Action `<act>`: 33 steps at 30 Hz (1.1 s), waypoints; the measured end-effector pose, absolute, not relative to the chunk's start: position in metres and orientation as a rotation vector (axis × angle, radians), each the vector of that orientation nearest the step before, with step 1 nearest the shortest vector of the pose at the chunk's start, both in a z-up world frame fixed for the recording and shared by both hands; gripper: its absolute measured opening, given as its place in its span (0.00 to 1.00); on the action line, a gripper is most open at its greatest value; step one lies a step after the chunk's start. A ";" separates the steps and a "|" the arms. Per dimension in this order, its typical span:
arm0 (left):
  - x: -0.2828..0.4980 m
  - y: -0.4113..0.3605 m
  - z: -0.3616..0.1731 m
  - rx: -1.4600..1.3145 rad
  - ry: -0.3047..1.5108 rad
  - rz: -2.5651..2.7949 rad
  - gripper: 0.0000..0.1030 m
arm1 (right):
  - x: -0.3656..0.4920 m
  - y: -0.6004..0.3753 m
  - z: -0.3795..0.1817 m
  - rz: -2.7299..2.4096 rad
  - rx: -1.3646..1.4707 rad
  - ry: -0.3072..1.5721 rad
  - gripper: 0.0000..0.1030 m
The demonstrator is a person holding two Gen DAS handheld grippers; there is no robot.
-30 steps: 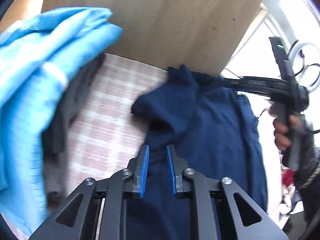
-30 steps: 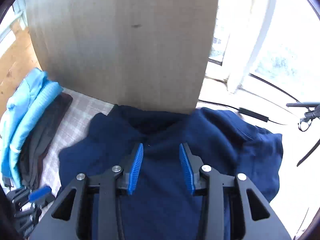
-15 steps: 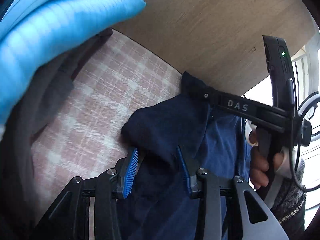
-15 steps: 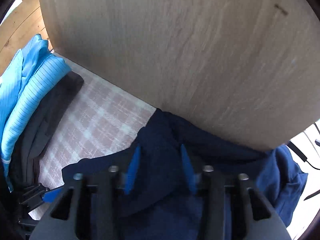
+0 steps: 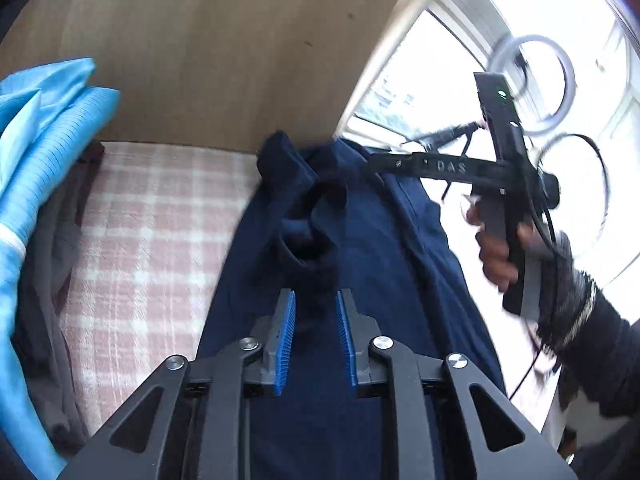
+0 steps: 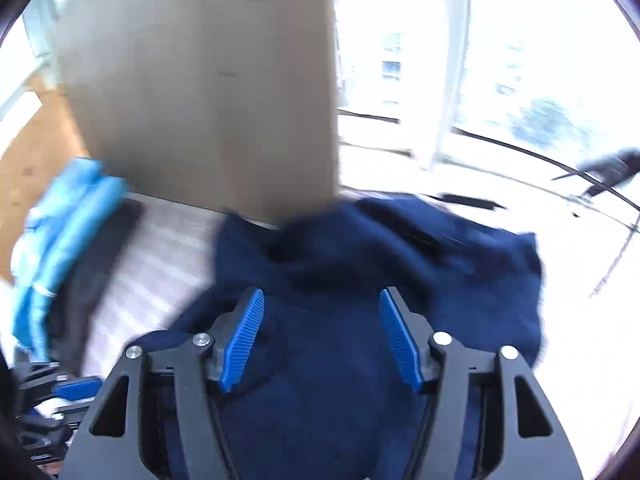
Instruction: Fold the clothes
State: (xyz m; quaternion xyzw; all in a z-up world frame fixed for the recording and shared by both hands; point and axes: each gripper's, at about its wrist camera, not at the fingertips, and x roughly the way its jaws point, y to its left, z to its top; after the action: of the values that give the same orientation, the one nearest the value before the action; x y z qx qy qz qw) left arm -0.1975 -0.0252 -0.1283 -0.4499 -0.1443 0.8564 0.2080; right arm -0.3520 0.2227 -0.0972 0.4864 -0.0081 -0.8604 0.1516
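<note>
While the navy garment [image 5: 372, 264] lies rumpled on pink-white plaid cloth [image 5: 152, 240] by a wood board [image 5: 208, 48], soft & creased, left gripper [image 5: 316, 332] stands narrow, nothing pinched; right gripper [image 6: 322, 336] just opened wide over it, empty.

One crumpled navy blue garment [image 5: 360, 248], one folded light blue striped garment [image 5: 44, 152], one dark grey garment [image 5: 48, 280].

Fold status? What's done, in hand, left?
Done: blue and dark clothes lie piled at the left. In hand: nothing; the right hand-held gripper has just been opening, empty, over the navy garment. Left: the navy garment is rumpled, unfolded.
</note>
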 end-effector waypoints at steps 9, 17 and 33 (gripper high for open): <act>-0.198 -0.037 -0.138 -1.337 -0.220 2.479 0.23 | -0.389 0.165 -0.086 -2.298 1.326 0.209 0.58; -0.191 -0.016 -0.164 -1.346 0.029 2.440 0.24 | -0.415 0.108 -0.134 -2.204 1.433 0.439 0.58; -0.193 -0.072 -0.167 -1.353 -0.336 2.810 0.06 | -0.425 0.089 -0.118 -2.107 1.314 0.264 0.04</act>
State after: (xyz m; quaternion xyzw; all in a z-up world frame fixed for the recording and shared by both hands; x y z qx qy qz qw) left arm -0.1928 -0.0721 -0.1672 -0.4313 -0.1072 0.8958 0.0025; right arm -0.4246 0.0892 -0.1178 0.4991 0.1002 -0.8004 0.3167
